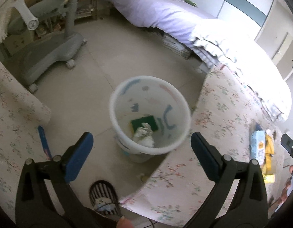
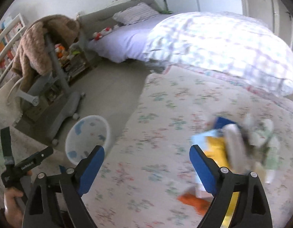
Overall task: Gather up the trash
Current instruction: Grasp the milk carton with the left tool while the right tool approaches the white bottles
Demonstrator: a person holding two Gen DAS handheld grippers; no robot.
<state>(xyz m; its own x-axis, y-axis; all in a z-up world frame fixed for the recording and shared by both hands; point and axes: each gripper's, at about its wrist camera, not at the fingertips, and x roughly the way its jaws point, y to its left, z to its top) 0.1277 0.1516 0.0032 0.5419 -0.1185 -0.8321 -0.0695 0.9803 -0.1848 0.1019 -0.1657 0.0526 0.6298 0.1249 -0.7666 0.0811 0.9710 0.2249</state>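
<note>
A white trash bin (image 1: 149,114) with coloured marks stands on the tiled floor; inside it lie a green sponge (image 1: 144,124) and crumpled white paper (image 1: 144,134). My left gripper (image 1: 141,153) is open and empty, hovering above the bin's near rim. My right gripper (image 2: 146,169) is open and empty over the floral cloth (image 2: 165,133). A blurred pile of trash (image 2: 231,146) with yellow, blue and white packets lies on the cloth just right of its right finger. An orange piece (image 2: 192,201) lies nearer. The pile also shows at the right of the left wrist view (image 1: 262,152). The bin shows in the right wrist view (image 2: 87,138).
A grey wheeled chair base (image 1: 51,57) stands left of the bin. A bed with a lilac sheet and a checked quilt (image 1: 184,22) fills the back right. A brown blanket (image 2: 40,43) hangs on the chair. A blue strip (image 1: 44,142) lies on the floor.
</note>
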